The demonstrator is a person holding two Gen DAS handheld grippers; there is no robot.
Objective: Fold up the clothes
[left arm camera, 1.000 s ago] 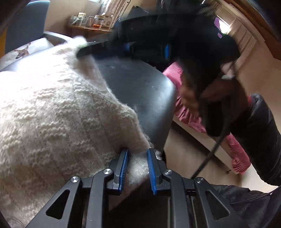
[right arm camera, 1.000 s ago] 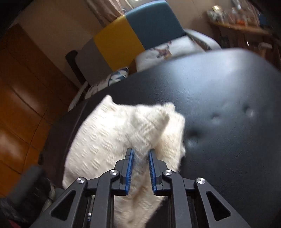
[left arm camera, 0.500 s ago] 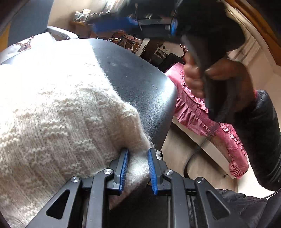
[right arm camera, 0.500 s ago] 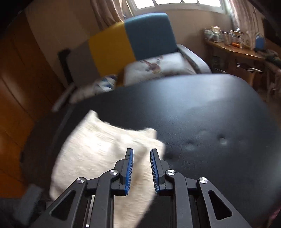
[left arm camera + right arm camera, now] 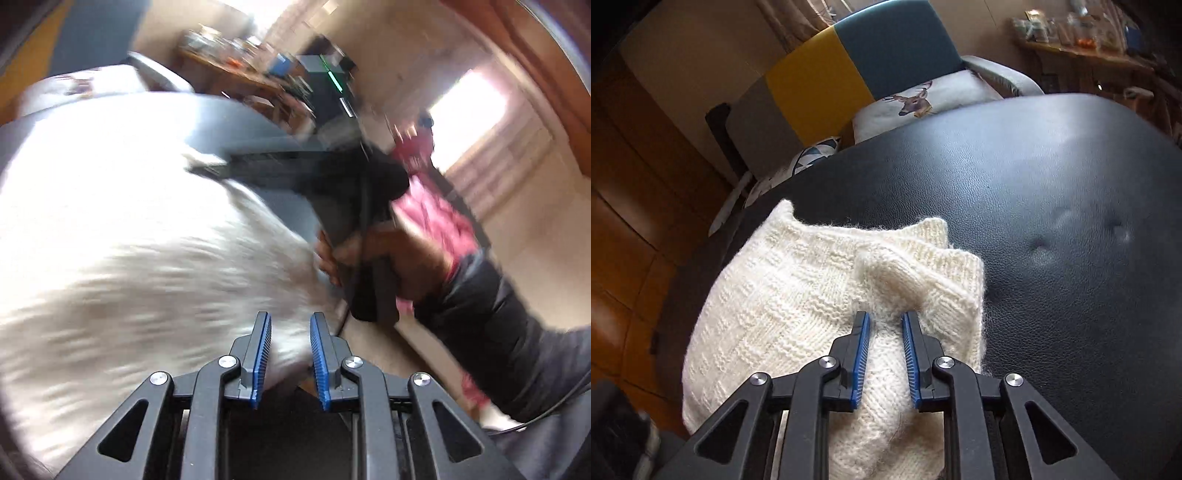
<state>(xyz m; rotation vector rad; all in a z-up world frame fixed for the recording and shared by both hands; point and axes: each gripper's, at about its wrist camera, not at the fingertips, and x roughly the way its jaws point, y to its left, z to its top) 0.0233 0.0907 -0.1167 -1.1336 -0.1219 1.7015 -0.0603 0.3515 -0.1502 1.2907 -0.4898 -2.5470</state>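
One cream knitted sweater (image 5: 798, 295) lies on the black padded surface (image 5: 1052, 206), bunched toward its left edge; a raised fold of the knit sits between the two blue-padded fingers of the right gripper (image 5: 884, 354), which stand narrowly apart and pinch it; in the blurred left wrist view the sweater (image 5: 129, 258) spreads wide and pale, and the left gripper (image 5: 290, 358) has its two fingers a little apart with the garment's edge between them, though whether they actually clamp it I cannot tell; one hand (image 5: 391, 258) grips the right tool's handle; behind stand one yellow-and-blue armchair (image 5: 849, 70) bearing one deer-print cushion (image 5: 923, 101) and one cluttered wooden shelf (image 5: 1082, 55).
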